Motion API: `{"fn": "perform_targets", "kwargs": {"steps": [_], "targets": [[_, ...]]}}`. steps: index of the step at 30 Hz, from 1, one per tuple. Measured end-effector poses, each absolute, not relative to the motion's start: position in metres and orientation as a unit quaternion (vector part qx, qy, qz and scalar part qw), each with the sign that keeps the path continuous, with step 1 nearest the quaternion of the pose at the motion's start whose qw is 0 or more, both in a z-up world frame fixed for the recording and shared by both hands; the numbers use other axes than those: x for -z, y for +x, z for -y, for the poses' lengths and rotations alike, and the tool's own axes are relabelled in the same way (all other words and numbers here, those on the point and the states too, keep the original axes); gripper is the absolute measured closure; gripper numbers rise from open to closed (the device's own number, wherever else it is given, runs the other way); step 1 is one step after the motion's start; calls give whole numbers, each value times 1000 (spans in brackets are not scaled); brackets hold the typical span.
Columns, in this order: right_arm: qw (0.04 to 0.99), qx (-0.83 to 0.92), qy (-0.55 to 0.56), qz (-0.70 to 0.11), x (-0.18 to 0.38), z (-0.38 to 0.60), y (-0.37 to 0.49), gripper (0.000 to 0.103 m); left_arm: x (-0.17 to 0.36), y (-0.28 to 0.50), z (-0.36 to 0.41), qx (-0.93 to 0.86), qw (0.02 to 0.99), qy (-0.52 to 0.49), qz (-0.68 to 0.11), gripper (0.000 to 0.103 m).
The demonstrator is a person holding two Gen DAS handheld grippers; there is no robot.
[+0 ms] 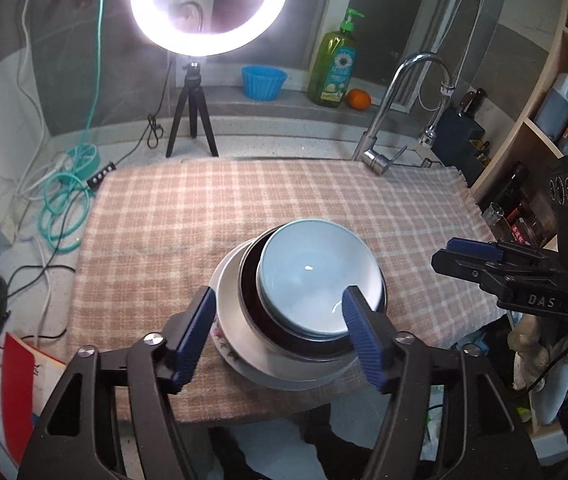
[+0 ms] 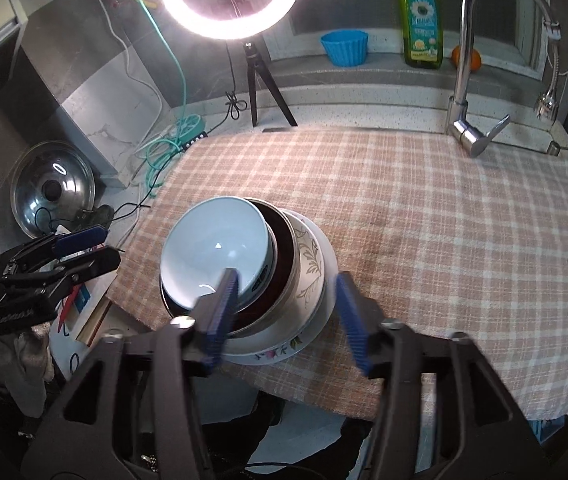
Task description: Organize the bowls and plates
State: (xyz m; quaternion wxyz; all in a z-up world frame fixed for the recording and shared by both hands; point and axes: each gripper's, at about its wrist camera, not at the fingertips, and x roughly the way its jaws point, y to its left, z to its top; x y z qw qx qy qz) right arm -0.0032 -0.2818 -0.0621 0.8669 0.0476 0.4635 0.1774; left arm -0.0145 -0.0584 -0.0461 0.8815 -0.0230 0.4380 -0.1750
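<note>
Where both tongs (image 1: 280, 332) (image 2: 289, 316) gape, stacked bowls (image 1: 303, 276) partly hide plate (image 1: 232, 344).

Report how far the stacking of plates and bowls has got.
Done: the light blue bowl sits nested in a dark bowl on the floral plate, one stack on the checked cloth. In hand: nothing; left gripper and right gripper are open around it. Left: no loose dishes visible.
</note>
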Motion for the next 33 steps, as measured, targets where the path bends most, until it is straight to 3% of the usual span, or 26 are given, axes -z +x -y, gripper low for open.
{"fn": "perform_targets", "kwargs": {"steps": [2,7,33], "targets": [[875,-174,50,-448,56,285,-9,18,41,-18,62,169,886,-12,-432,27],[880,-182,67,-434,44,293,-17,6,35,-28,65,161,890,-3,-426,23],[895,-179,16,-407,28,282,-33,6,23,-35,68,139,900,-15,-412,23]]}}
